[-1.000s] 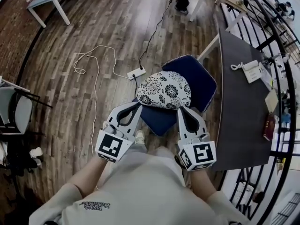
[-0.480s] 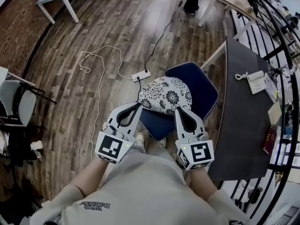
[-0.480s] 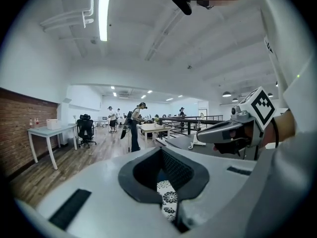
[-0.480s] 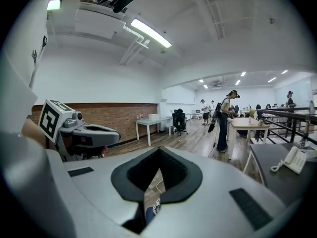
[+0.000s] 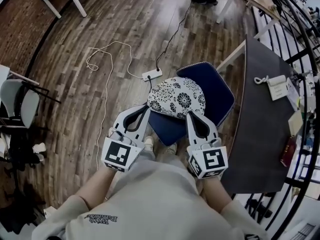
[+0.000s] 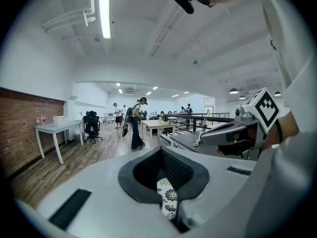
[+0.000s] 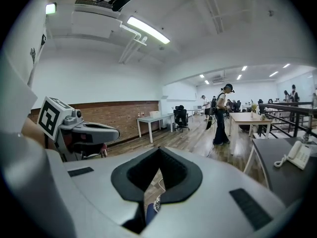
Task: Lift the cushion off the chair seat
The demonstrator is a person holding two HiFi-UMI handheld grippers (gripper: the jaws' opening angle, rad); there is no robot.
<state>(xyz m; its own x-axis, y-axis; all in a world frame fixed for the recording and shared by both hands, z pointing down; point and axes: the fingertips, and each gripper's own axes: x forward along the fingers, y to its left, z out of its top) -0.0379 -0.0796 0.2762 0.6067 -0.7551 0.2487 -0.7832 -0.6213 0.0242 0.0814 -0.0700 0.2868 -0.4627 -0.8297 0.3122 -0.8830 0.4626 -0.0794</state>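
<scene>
With your left gripper [image 5: 147, 108] and right gripper [image 5: 190, 114] both closed and empty, pressing on could shove the cushion [image 5: 176, 97] just ahead of them off the chair seat [image 5: 216, 91].

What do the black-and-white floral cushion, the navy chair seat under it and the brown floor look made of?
Black-and-white floral cushion: printed fabric, matte, softly domed, so likely stuffed. Navy chair seat: seemingly matte cloth upholstery, pale edge trim. Brown floor: wood-look planks, slight sheen; real wood or laminate unclear.
</scene>
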